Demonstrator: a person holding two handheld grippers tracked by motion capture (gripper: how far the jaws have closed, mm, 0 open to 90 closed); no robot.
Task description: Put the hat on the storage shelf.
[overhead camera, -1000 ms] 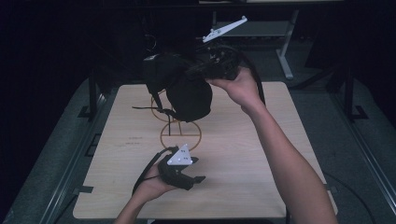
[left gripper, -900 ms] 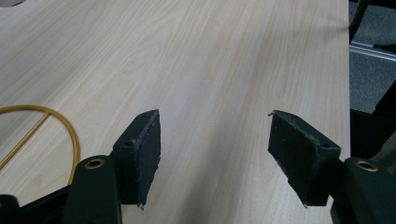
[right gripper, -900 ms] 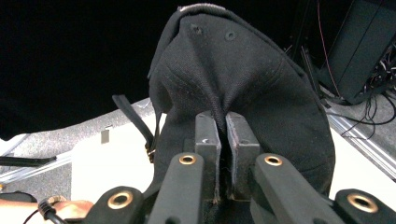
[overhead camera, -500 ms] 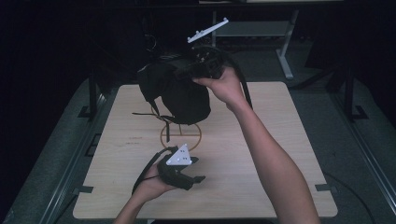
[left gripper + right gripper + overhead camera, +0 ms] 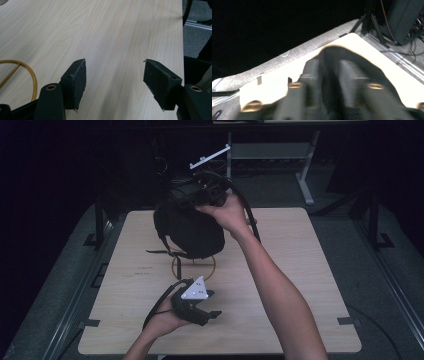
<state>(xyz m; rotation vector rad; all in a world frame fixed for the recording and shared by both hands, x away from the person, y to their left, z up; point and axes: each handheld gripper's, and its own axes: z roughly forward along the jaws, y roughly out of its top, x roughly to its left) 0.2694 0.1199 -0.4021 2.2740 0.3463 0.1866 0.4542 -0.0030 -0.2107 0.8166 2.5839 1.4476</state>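
A black bag [image 5: 190,227] hangs over the back of the wooden table [image 5: 300,270], above a yellow wire ring [image 5: 194,270]. My right gripper [image 5: 182,197] is at the bag's top, held in a raised hand. Its jaws have just been opening. In the blurred right gripper view they stand apart [image 5: 329,75] with the bag's dark fabric [image 5: 352,57] between them. My left gripper [image 5: 214,304] lies low at the table's front. It is open [image 5: 115,72] over bare wood, with the yellow ring [image 5: 32,77] just to its left.
Dark grey floor surrounds the table. A metal table frame [image 5: 305,175] stands behind at the right, with black stands [image 5: 100,220] at the back left. The table's right edge [image 5: 181,50] is close to the left gripper's far jaw.
The right hand has carried the bag leftward and a little lower, toward the ring. The left hand and its gripper have stayed put.
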